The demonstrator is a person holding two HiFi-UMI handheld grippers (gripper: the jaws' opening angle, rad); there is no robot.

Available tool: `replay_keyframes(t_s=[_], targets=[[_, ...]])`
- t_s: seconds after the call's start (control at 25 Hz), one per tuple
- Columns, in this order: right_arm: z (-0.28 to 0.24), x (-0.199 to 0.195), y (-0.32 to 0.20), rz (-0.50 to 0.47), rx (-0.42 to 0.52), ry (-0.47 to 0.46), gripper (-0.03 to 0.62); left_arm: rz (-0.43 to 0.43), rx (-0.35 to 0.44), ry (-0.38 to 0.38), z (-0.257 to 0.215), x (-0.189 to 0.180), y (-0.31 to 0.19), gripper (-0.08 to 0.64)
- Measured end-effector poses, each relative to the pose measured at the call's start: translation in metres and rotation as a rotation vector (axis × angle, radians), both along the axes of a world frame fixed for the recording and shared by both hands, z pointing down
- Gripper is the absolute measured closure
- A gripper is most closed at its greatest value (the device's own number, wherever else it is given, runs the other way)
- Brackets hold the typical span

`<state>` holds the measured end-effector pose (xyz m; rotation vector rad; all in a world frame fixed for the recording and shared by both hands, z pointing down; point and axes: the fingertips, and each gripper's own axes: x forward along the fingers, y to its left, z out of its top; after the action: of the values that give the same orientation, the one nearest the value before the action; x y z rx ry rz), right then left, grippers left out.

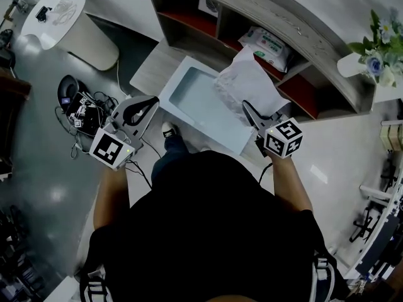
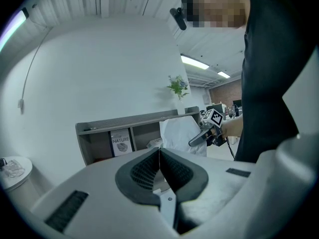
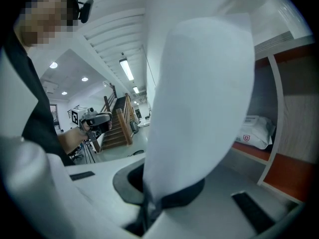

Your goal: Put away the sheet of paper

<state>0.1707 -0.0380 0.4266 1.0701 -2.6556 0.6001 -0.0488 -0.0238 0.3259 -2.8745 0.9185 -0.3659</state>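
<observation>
The white sheet of paper (image 1: 247,82) hangs wavy over the right end of a pale blue shallow tray (image 1: 196,102). My right gripper (image 1: 247,108) is shut on the sheet's near edge. In the right gripper view the paper (image 3: 199,98) rises from the closed jaws and hides most of what lies ahead. My left gripper (image 1: 153,100) is shut with nothing in it and hovers by the tray's left edge. In the left gripper view its pads (image 2: 172,171) meet, and the paper (image 2: 180,132) and the right gripper (image 2: 200,136) show beyond them.
A grey shelf unit (image 1: 264,8) with red-floored compartments stands just behind the tray, with a pack of wipes (image 1: 272,43) in one compartment. A potted plant (image 1: 378,49) is at the right. A white round table (image 1: 55,10) and tangled cables (image 1: 83,111) are at the left.
</observation>
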Motion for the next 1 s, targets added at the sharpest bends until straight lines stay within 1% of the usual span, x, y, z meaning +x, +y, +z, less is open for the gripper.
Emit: replay_keyframes(t_s=[0.28,0.6,1.0], targets=[[0.005,-0.005,0.005,0.022,-0.02,0.0,0.578,0.021,0.018,-0.003,0.001,-0.003,-0.011,0.538],[0.02,-0.012,0.002,0.054,-0.057,0.019,0.578,0.038,0.016,0.011,0.003,-0.017,-0.025,0.538],[0.028,-0.019,-0.01,0.1,-0.095,0.03,0.578,0.069,-0.004,-0.002,0.01,-0.036,-0.054,0.538]])
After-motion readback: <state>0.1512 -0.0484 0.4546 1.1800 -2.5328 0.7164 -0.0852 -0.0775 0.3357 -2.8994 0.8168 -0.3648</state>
